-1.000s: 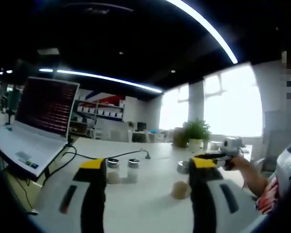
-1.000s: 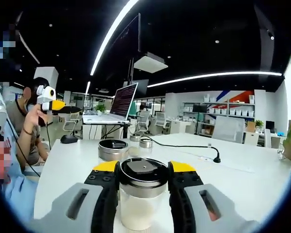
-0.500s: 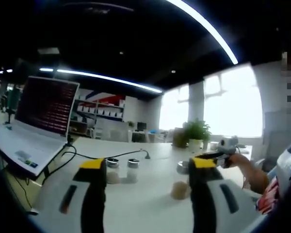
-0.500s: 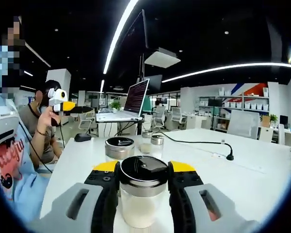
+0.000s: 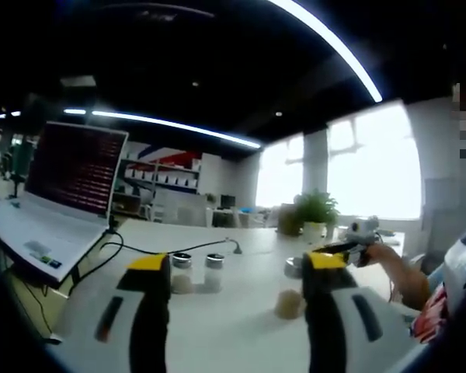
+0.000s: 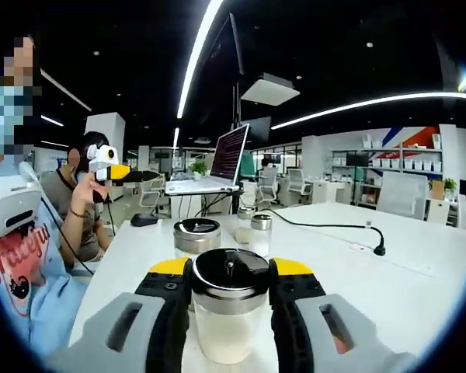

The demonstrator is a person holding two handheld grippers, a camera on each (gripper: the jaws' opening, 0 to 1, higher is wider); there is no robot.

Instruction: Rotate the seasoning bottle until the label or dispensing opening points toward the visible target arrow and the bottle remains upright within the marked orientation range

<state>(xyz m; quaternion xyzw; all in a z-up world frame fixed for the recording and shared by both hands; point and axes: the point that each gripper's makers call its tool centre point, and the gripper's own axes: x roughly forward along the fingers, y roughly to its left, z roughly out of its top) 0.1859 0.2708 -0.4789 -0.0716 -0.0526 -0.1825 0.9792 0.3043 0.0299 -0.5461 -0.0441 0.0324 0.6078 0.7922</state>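
We have the right gripper (image 6: 230, 311) clamped on the seasoning bottle (image 6: 229, 307), its yellow-tipped jaws pressing the glass just under the metal lid, and the bottle stands upright between them over the near part of the desk (image 6: 388, 272). Whether its base touches the desk we cannot tell. The left gripper (image 5: 234, 311) hangs open and empty above the desk.

We see no arrow or mark on the desk, so the main risk is that we turn the bottle past its range or the wrong way. The jaws hold smooth glass up high; if we twist fast, the bottle may slip in the grip or tip.

Just behind it stands a wide tin (image 6: 196, 235), and farther back two small jars (image 6: 251, 228) near a black cable (image 6: 326, 228). A wide swing of our hand could knock the tin.
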